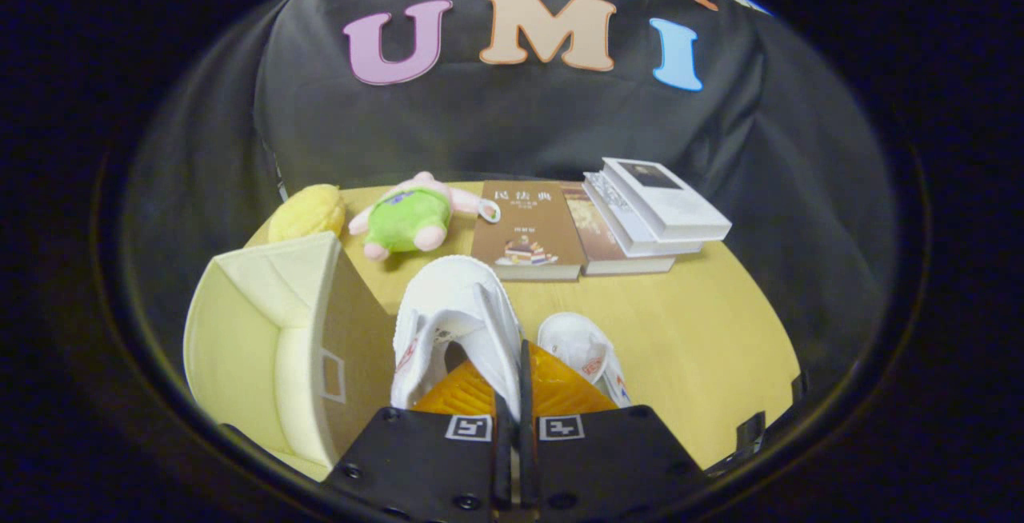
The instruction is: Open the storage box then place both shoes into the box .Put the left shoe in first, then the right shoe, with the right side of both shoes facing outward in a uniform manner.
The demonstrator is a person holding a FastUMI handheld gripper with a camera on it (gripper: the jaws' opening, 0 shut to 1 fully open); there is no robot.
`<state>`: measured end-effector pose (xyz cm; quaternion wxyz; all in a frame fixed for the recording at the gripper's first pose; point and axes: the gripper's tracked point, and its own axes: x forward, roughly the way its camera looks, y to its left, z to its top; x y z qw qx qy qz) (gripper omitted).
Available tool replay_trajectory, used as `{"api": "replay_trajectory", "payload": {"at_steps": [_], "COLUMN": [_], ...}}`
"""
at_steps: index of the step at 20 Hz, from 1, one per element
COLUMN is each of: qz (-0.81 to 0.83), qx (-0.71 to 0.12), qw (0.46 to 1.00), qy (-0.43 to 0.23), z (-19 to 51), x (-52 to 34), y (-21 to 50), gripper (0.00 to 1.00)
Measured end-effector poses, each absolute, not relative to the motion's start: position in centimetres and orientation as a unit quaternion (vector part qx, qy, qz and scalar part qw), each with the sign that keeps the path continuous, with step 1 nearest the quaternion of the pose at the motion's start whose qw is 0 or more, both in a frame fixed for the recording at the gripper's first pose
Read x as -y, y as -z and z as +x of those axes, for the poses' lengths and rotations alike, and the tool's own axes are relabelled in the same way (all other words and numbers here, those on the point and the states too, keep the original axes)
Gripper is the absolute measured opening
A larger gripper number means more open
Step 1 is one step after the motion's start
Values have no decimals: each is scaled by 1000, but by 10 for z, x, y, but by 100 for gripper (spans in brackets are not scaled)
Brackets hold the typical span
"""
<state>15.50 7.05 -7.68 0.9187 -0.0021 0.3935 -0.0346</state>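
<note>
My gripper is shut on the right side wall of a white shoe, near its opening. The thin white edge is pinched between both fingers and the toe points away from me. A second white shoe lies on the wooden table just right of the fingers, partly hidden behind them. The storage box stands open to the left of the held shoe. Its cream inside shows with nothing in it, and its brown outer wall faces the shoe.
Beyond the shoes lie a brown book, another book beside it and a stack of white books. A green and pink plush toy and a yellow plush sit behind the box.
</note>
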Motion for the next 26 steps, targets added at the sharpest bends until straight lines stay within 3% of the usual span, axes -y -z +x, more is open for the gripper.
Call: {"api": "replay_trajectory", "payload": {"at_steps": [5, 9, 15, 20, 26], "qz": [11, 49, 51, -9, 17], "qx": [-348, -331, -392, -482, -528], "qw": [936, 942, 917, 875, 848], "qy": [48, 20, -43, -42, -55], "z": [164, 168, 158, 133, 109], "x": [-99, -159, -253, -270, -285], "y": [4, -26, 30, 95, 117], "gripper": [7, 7, 7, 8, 8]}}
